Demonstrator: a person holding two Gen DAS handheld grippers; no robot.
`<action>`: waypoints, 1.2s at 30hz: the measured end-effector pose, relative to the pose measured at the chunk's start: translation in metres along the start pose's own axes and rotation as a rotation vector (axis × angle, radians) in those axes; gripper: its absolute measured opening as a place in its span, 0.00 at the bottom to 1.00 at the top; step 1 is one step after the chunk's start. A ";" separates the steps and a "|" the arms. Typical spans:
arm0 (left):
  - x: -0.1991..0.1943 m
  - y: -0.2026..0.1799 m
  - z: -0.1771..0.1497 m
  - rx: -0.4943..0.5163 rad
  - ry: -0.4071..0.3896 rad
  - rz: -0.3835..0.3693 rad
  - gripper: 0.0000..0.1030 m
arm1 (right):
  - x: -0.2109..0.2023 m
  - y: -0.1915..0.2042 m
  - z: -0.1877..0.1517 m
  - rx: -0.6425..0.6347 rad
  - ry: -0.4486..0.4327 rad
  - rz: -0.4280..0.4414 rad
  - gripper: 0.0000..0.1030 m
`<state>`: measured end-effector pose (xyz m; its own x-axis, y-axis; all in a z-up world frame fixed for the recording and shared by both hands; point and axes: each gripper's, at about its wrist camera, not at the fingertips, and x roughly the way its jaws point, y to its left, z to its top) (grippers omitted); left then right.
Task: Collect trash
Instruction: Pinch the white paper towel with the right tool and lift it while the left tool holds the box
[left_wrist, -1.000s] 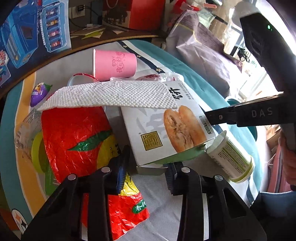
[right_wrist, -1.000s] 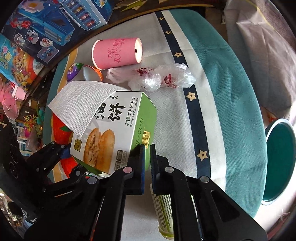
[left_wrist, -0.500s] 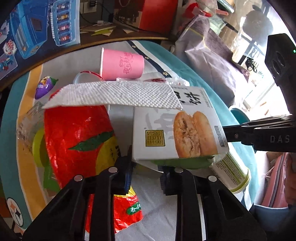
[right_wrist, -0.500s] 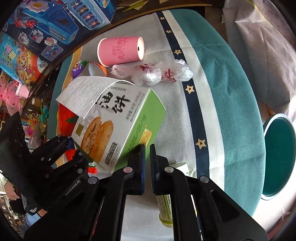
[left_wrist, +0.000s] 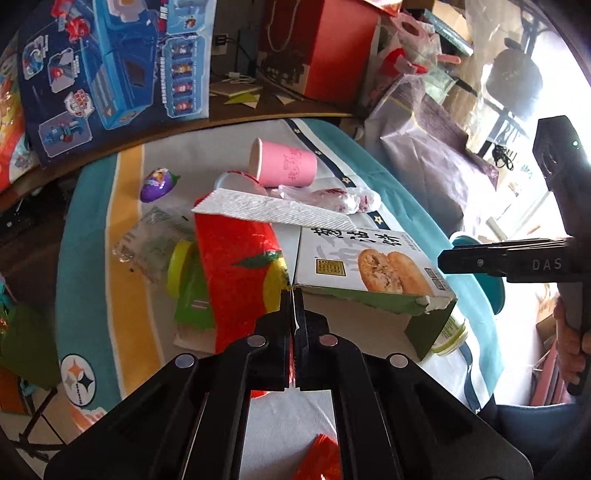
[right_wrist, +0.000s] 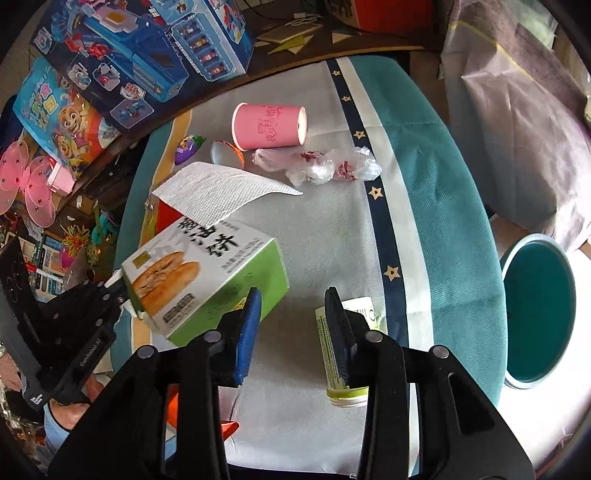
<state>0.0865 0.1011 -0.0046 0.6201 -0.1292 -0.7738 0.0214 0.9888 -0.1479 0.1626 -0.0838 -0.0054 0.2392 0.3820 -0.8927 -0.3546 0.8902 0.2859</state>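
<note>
Left gripper (left_wrist: 294, 299) clenched on thin flap at corner of biscuit box (left_wrist: 365, 264), box raised and tilted, just ahead of tips. Red wrapper (left_wrist: 236, 273) under and left of box. Paper towel (left_wrist: 273, 208) draped on box far edge. Beyond: plastic bag (left_wrist: 332, 194), then pink cup (left_wrist: 282, 166) on its side.

Right gripper (right_wrist: 293, 325) released, fingers wide apart. Small green bottle (right_wrist: 341, 354) lies just beside right finger; box (right_wrist: 207, 280) near left finger. Teal bin (right_wrist: 535, 310) off to right.
</note>
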 end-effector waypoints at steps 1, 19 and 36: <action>-0.008 0.005 -0.002 -0.006 -0.011 0.007 0.01 | -0.001 0.003 0.001 -0.006 -0.005 0.000 0.34; -0.038 0.104 -0.013 -0.144 -0.094 0.032 0.02 | 0.100 0.059 0.066 -0.138 0.068 0.006 0.73; -0.025 0.106 -0.016 -0.153 -0.056 0.106 0.02 | 0.117 0.067 0.067 -0.139 0.079 0.130 0.03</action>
<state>0.0612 0.2081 -0.0106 0.6551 -0.0167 -0.7554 -0.1633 0.9730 -0.1631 0.2273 0.0374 -0.0675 0.1134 0.4663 -0.8773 -0.5006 0.7896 0.3549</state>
